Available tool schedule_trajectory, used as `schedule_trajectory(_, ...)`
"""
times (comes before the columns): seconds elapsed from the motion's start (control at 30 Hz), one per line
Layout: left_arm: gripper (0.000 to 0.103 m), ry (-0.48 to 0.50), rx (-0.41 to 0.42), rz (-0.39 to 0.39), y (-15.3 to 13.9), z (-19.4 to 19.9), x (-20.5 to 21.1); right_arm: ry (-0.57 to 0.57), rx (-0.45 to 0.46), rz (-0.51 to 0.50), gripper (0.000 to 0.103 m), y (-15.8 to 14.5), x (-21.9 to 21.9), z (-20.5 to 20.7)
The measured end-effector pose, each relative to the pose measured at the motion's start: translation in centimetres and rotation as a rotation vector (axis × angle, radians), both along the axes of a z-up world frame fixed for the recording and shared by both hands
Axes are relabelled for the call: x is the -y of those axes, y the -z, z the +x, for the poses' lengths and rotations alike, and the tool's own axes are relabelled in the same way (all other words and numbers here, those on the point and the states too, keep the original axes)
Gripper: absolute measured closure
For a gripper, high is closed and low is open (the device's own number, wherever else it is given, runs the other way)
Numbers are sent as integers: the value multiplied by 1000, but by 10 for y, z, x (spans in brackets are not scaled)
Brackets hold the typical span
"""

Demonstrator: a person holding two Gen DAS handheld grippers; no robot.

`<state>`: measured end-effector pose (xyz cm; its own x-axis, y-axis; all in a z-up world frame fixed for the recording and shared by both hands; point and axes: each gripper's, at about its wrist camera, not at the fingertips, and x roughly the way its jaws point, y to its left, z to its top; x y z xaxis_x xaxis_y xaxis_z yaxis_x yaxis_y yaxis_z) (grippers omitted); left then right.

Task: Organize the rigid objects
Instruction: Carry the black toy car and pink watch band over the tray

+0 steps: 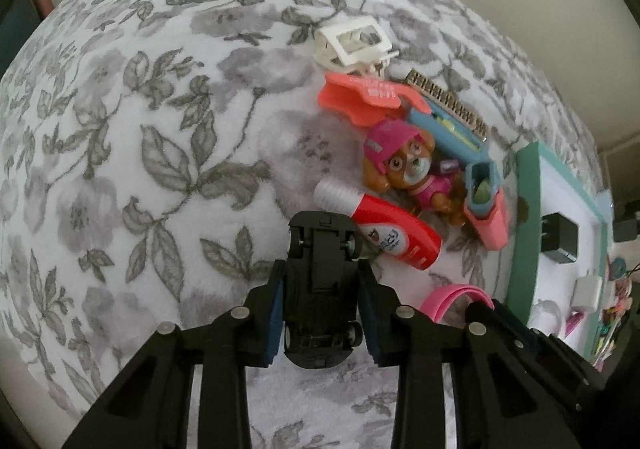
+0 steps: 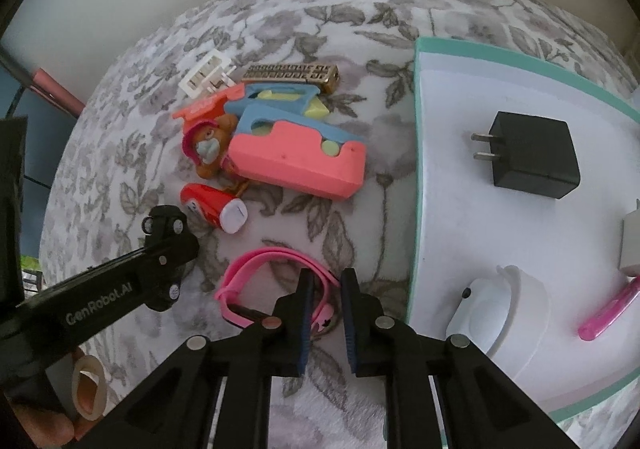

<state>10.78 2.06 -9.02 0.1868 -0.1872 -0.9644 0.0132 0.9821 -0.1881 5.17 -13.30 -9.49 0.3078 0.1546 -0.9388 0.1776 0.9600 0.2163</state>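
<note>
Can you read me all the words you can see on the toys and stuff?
"GenRobot.AI": white letters on the arm of the left tool.
Red tube: has a label, too blurred to read.
Coral plastic piece: white lettering, too blurred.
Gold bar: raised signs, not readable.
No other writing shows.

Your left wrist view looks down its fingers, close over the floral blanket (image 1: 120, 153). Your right wrist view faces down too, nearer the white tray (image 2: 460, 209). Both share the toy pile, red tube (image 1: 394, 235) (image 2: 212, 209) and pink band (image 1: 448, 299) (image 2: 260, 269).
</note>
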Motion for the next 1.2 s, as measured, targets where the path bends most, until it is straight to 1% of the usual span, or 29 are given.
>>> schedule_trajectory(0.2,68,-4,37,-10,-14,0,-3,14,41,30,89,-15,7,-3)
schedule_trajectory(0.37,68,-5,102,-20,-36,-2,-4,46,99,57,89,-36,19,-6)
schedule_trajectory(0.47,68,2,152,-26,-54,-6,-4,68,142,47,89,-52,27,-11)
schedule_trajectory(0.6,68,17,192,-30,-68,-9,3,111,185,31,89,-73,44,-18)
schedule_trajectory(0.77,68,80,204,-26,-77,-13,34,168,204,-4,89,-85,68,-27)
schedule_trajectory(0.9,68,142,200,-43,-85,-11,64,210,198,-59,89,-87,88,-31)
schedule_trajectory(1.03,68,202,219,-46,-96,-14,97,264,195,-74,89,-88,113,-37)
schedule_trajectory(1.2,68,284,222,-49,-97,-23,139,348,191,-106,89,-90,145,-49)
